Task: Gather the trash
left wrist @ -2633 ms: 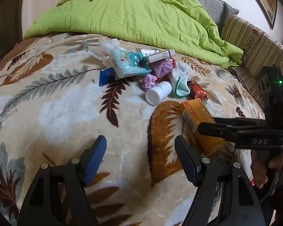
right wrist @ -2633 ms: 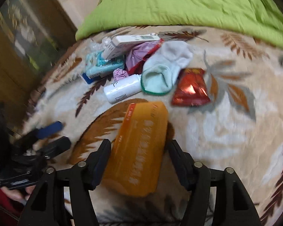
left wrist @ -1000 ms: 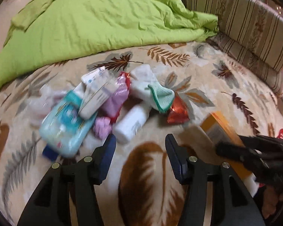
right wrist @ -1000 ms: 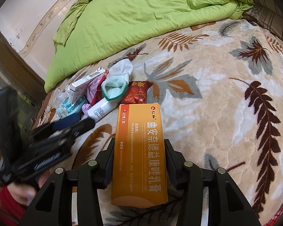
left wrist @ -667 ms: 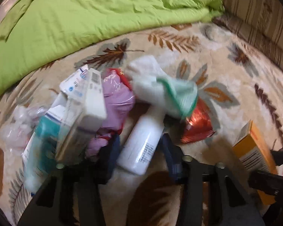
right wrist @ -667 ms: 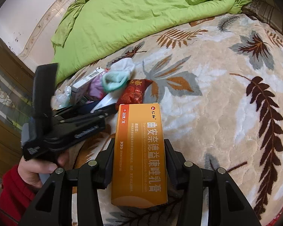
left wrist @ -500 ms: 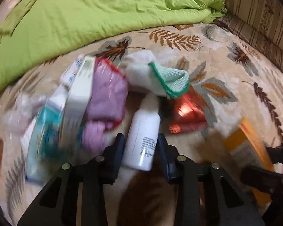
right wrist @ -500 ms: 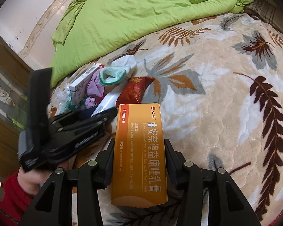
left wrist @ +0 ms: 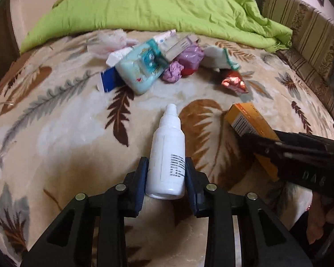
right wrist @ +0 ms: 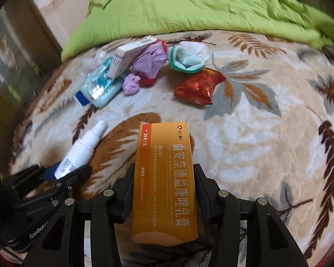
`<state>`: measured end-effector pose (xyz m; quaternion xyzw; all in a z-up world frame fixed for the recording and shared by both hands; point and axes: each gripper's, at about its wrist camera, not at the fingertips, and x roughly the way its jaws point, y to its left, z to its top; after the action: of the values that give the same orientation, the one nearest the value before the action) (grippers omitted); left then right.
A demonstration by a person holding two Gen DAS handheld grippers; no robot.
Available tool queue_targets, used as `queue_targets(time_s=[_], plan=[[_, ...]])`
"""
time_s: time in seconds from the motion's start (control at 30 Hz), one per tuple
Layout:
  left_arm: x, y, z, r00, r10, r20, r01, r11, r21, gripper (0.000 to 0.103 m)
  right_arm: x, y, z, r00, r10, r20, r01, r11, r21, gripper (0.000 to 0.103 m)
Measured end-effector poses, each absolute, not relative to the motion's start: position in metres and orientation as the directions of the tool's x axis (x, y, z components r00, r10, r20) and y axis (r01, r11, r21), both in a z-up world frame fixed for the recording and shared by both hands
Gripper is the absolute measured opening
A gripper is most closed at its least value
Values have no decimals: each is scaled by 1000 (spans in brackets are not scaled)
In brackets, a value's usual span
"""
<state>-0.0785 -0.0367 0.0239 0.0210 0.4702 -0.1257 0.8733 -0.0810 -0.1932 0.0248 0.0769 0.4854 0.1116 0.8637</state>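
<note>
White bottle (left wrist: 167,155) clamped in left tool (left wrist: 166,178); orange box (right wrist: 164,182) clamped in right tool (right wrist: 164,191).

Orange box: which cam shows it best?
Right wrist. The orange box fills the centre, printed face up and readable, clamped between the right tongs. In the left wrist view only one end of the box shows at the right; the right tongs' body covers the rest.
</note>
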Motion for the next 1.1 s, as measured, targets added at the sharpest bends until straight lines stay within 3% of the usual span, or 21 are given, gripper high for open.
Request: queue_targets(time_s=[0.1,0.2,0.3,0.57,1.1], plan=[[-76,-42,21,545,-202,-814,261,963,-64,40,-81,-188,25,503,233,-832,-131,972,193,54],[-77,-44,18,577,-192,-793,254,966,-49,40,-83,-189,25,505,223,-834,-132,975,181,53],[-80,-46,21,614,-172,-770,246,969,-20,29,-87,-189,30,536,212,-817,-127,977,171,52],[-86,-26,44,731,-105,-674,129,992,-15,29,-103,-186,61,706,176,-686,-136,984,113,52],[-85,-23,45,735,-76,-674,104,995,1,29,-94,-198,55,683,192,-705,-99,980,172,52]])
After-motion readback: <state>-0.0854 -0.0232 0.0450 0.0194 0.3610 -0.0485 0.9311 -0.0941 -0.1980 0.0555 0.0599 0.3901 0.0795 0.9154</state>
